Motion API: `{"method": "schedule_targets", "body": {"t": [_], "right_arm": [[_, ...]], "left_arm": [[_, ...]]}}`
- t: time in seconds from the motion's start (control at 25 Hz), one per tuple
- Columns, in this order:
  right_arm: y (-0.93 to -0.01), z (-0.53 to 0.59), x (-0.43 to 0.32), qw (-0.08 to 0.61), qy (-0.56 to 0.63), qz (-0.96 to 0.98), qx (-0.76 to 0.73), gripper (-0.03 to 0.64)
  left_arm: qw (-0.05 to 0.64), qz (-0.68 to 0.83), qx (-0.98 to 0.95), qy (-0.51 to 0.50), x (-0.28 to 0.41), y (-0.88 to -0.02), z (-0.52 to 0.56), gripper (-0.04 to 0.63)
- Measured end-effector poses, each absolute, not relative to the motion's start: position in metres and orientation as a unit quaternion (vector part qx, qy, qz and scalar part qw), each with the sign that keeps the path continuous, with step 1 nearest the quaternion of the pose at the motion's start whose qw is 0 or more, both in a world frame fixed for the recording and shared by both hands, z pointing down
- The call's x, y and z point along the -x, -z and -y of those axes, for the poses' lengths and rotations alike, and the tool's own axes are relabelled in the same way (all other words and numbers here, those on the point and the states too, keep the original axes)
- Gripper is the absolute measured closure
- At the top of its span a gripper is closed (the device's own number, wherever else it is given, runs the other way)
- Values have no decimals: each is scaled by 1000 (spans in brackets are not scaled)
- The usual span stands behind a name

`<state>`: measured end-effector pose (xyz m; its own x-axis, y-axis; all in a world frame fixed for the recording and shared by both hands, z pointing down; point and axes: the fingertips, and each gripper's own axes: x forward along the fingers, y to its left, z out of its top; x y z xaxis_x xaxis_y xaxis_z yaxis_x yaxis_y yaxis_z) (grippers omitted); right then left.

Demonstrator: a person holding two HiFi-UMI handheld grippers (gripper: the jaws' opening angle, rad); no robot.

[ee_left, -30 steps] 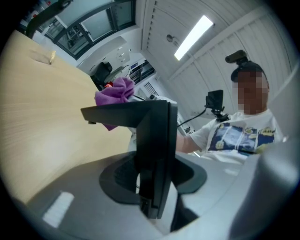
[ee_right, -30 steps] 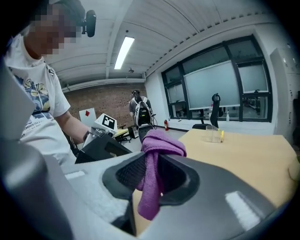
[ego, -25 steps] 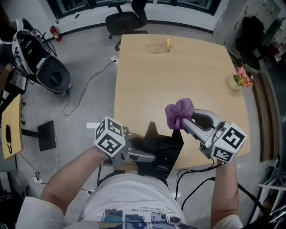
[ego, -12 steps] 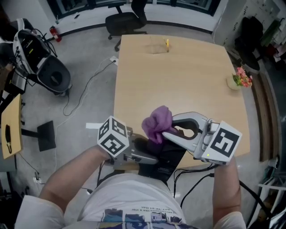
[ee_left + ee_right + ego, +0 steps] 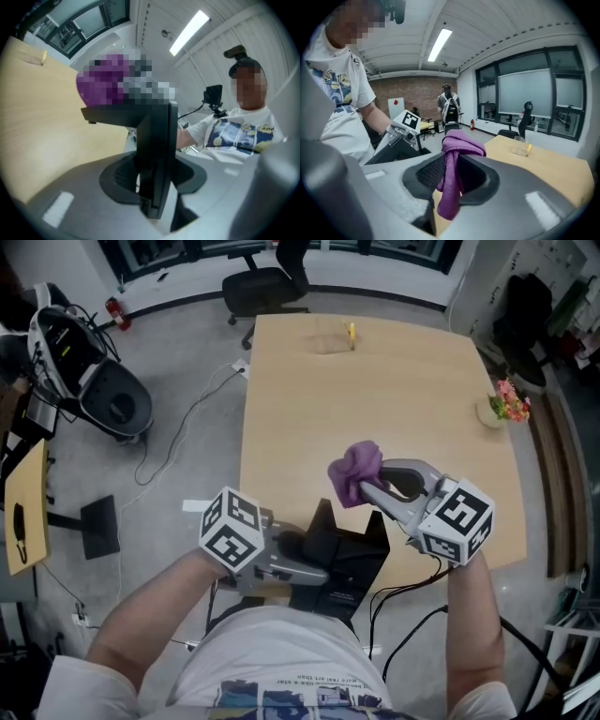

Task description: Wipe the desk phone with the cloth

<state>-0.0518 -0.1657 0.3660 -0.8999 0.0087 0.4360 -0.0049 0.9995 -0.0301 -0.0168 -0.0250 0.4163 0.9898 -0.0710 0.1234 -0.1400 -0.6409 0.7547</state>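
Now R gripper: cloth; L gripper: phone

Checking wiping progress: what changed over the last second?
The right gripper, shut on the purple cloth, swept left over the desk phone, then drew back right and away from the person. The left gripper stayed clamped on the phone, which kept its place at the table's near edge.

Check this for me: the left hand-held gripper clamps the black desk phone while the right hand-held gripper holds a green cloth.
The colour is wrong: the crumpled fabric cloth is purple, not green, as the right gripper view shows it pinched in the right hand-held gripper. The left hand-held gripper does clamp the black plastic desk phone.
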Motion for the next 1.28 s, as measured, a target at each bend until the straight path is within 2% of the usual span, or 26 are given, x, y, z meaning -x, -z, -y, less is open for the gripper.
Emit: {"method": "schedule_targets", "body": {"t": [0.28, 0.48, 0.8, 1.0, 1.28], "right_arm": [[-356, 192, -6, 133, -134, 976, -106, 528], [-369, 179, -30, 97, -201, 968, -117, 528], [-372, 154, -25, 14, -301, 950, -81, 528], [-382, 128, -20, 11, -317, 948, -39, 528], [-410, 96, -29, 81, -288, 954, 0, 528]], "left_arm": [[420, 70, -905, -13, 37, -409, 35, 416], [423, 76, -903, 6, 42, -401, 51, 416], [439, 76, -894, 47, 48, -394, 74, 416], [440, 80, -892, 59, 50, -394, 84, 416], [438, 91, -891, 75, 61, -386, 93, 416]]}}
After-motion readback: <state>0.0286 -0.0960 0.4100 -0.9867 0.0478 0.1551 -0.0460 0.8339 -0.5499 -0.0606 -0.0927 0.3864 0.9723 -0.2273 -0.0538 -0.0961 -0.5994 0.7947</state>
